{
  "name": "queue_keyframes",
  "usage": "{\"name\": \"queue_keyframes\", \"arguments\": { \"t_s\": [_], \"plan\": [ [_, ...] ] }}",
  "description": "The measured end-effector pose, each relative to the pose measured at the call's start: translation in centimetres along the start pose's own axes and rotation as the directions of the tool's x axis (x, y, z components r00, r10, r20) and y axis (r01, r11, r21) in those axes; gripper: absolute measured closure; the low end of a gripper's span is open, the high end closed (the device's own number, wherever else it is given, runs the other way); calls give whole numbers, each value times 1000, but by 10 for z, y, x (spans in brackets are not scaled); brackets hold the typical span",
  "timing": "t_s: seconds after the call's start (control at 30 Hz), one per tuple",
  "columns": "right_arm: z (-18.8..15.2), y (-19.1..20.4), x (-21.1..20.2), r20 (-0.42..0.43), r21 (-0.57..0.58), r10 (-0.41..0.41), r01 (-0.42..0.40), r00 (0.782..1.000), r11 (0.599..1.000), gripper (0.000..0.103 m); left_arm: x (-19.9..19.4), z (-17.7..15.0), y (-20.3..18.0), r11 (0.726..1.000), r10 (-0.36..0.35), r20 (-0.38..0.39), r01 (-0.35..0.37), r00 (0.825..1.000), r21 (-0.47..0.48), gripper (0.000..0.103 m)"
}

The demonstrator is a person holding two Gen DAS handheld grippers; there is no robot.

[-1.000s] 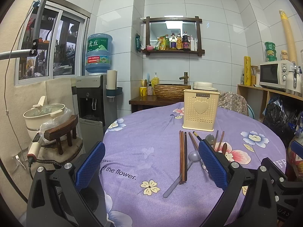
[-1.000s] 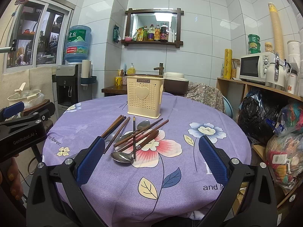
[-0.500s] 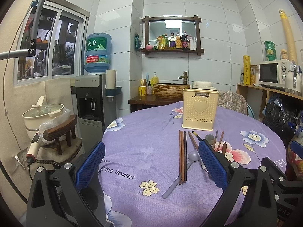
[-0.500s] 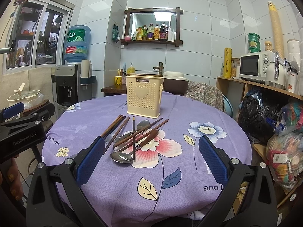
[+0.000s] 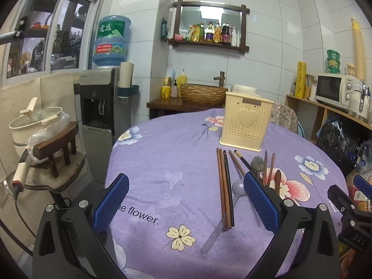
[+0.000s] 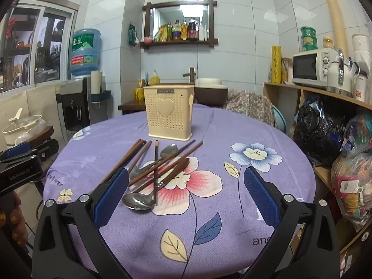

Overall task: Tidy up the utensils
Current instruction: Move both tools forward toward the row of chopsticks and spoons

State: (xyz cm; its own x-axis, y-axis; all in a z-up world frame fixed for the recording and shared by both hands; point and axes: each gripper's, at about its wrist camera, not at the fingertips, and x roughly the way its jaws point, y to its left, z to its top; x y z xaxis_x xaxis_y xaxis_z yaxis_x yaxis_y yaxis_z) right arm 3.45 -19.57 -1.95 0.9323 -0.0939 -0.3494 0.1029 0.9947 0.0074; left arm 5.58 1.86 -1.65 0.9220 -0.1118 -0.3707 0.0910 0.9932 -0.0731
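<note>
A cream perforated utensil holder with a heart stands upright on the round table's far side; it also shows in the left wrist view. Before it lie several brown chopsticks crossed over metal spoons. In the left wrist view, a bundle of chopsticks lies over a spoon. My right gripper is open and empty, above the table, just near of the pile. My left gripper is open and empty, left of the chopsticks.
The table wears a purple floral cloth. A water dispenser and a stool with a pot stand to the left. Shelves with a microwave and bags are on the right.
Both grippers have edged slightly forward toward the utensils. Both stay open and the utensils have not moved.
</note>
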Motion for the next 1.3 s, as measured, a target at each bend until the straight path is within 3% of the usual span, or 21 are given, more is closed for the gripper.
{"name": "queue_keyframes", "arguments": {
  "t_s": [0.2, 0.4, 0.47, 0.63, 0.8, 0.93, 1.03, 1.13, 1.3],
  "plan": [
    [9, -20, 39, -104, 60, 8, -2, 995, 998, 5, 36, 9, 6, 998, -16, -99, 21, 995, 51, 6],
    [21, -24, 79, -209, 36, -1, 8, 978, 999, 13, 68, 20, 11, 998, -42, -194, 52, 980, 45, 24],
    [24, -23, 89, -227, 35, 3, 5, 974, 999, 18, 80, 23, 10, 996, -57, -239, 70, 969, 48, 32],
    [29, -22, 110, -280, 44, 10, 3, 960, 999, 19, 108, 27, 3, 991, -100, -333, 123, 938, 50, 45],
    [32, -24, 127, -328, 79, 21, 6, 944, 997, 19, 132, 30, 3, 989, -127, -402, 149, 907, 24, 52],
    [35, -21, 137, -348, 104, 49, -13, 936, 994, 19, 146, 33, 0, 983, -164, -447, 184, 880, 1, 53],
    [35, -16, 146, -371, 96, 45, -10, 928, 995, 19, 151, 33, -6, 982, -163, -461, 190, 872, 12, 53],
    [34, -9, 153, -386, 88, 50, -17, 921, 996, 19, 160, 32, -13, 971, -217, -508, 239, 834, -22, 53],
    [31, 6, 168, -426, 39, 26, -11, 904, 999, 19, 168, 27, -24, 974, -175, -530, 223, 830, 28, 53]
  ]
}}
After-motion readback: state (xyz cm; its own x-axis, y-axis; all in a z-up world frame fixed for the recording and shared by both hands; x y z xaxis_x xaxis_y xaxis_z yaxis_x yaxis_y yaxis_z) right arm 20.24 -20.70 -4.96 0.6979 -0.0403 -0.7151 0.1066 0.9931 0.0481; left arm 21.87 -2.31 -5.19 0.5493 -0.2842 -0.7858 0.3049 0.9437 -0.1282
